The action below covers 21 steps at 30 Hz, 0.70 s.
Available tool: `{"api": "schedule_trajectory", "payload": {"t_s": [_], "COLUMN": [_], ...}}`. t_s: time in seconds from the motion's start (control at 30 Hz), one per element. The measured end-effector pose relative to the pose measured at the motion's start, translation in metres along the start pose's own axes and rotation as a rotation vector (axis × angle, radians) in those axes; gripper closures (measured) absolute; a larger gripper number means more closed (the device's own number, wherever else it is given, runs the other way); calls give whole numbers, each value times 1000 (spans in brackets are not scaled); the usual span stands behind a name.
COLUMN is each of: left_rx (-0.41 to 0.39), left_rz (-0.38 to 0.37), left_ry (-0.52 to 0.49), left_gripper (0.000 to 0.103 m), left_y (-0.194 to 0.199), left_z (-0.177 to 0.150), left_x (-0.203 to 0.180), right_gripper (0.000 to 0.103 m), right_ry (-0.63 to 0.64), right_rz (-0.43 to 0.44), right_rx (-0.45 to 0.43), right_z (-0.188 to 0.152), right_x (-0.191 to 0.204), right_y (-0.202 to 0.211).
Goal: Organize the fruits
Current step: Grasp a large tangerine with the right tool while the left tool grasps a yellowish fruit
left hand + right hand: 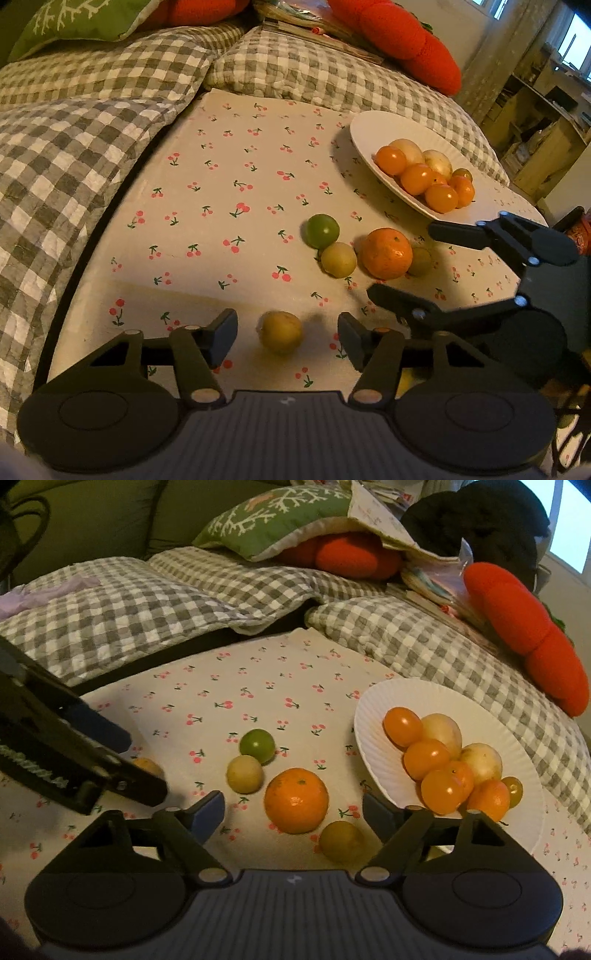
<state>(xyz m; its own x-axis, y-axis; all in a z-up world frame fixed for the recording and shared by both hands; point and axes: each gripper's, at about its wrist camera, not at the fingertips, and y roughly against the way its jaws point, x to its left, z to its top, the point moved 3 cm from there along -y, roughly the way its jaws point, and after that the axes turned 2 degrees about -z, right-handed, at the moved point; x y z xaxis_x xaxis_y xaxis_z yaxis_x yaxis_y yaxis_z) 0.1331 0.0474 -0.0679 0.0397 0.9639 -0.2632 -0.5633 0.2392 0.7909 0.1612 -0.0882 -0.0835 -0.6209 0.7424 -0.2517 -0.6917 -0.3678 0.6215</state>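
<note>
Five loose fruits lie on the cherry-print cloth (229, 177), outside the paper plate (364, 127). Nearest the left wrist camera is a yellow-green fruit (280, 331), at 6 o'clock in that view, sitting between the fingers of the left gripper (287, 338). Jaws are apart; a gap shows on each side of the fruit, so no pad presses on it and it rests on the cloth.

Orientation: this fruit is close to round, perhaps slightly egg-shaped. Long axis and pointing direction cannot be read; its outline is blurred.

In the right wrist view the orange (296, 800) sits at centre, between the fingers of the right gripper (293, 810), and a second yellow-green fruit (341, 841) lies at its 4 o'clock, close to the right-hand finger. Jaws apart, gaps visible, nothing clamped. A pale round fruit (245, 774) and a green fruit (257, 746) lie touching at 10 o'clock of the orange.

Risks, as judged:
- Round fruit on soft cloth: an off-centre closure could squirt it forward or sideways.
- Right-hand finger could nudge the small yellow-green fruit while closing on the orange, rolling it off.
- The two grippers work close together; linkages could collide.
- Plate already carries a heap of small orange and pale fruits (428, 758), crowded toward its near rim; another dropped there may roll off.
</note>
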Motion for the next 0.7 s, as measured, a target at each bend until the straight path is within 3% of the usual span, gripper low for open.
{"api": "schedule_trajectory", "payload": {"t_s": [0.1,0.17,0.23,0.37,0.7], "left_rx": [8,16,25,34,27], "left_rz": [-6,-10,-13,-22,-47], "left_ry": [3,3,3,19,64], "left_gripper": [53,57,62,84,84], "left_y": [-2,-5,-7,-9,-5], "left_z": [0,0,-1,-1,-1], "left_x": [-1,-1,-1,1,3], "right_gripper": [37,46,63,65,66], "right_ry": [3,8,13,1,-37], "right_rz": [10,17,12,22,1], "right_rx": [-4,5,13,16,4], "right_z": [0,0,-1,2,10], "right_x": [0,1,3,2,-4], "right_y": [-6,-11,-15,-13,0]}}
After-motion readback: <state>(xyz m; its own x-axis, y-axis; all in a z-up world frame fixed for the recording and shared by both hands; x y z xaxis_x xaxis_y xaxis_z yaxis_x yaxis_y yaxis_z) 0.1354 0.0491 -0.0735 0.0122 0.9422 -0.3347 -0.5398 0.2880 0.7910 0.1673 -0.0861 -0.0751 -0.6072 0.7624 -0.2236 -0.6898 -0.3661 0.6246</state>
